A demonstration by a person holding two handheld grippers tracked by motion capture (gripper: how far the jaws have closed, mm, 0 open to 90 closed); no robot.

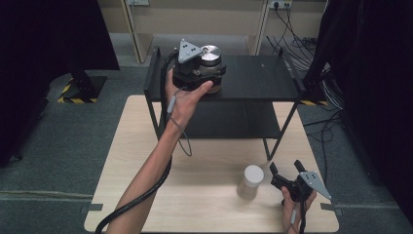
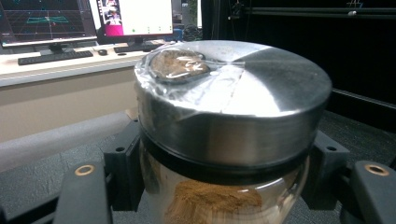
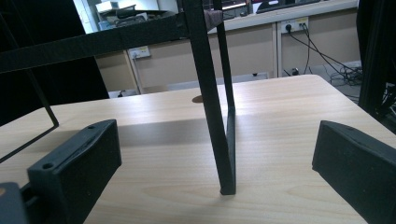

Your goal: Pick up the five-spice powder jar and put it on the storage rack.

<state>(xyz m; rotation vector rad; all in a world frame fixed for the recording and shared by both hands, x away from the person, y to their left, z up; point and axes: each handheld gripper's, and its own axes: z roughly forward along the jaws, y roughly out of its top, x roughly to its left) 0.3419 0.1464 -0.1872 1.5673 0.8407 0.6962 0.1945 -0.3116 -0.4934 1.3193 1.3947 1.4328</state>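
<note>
Jar (image 2: pixel 224 140) of brown powder, upright with its long axis vertical and its unlabelled metal lid (image 2: pixel 243 98) uppermost, on the black shelf's (image 1: pixel 258 78) top at twelve o'clock, clamped by the left claw (image 1: pixel 207 73); the right claw (image 1: pixel 285 168), at five o'clock over the worktop (image 1: pixel 204 195), gapes empty.

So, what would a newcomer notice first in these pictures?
Probably the jar with the shiny metal lid, holding brown powder, clamped by the left gripper on the top of the black shelf. Next comes the white-capped container standing alone on the wooden table, just left of the right gripper, whose fingers are open near a shelf leg.
</note>
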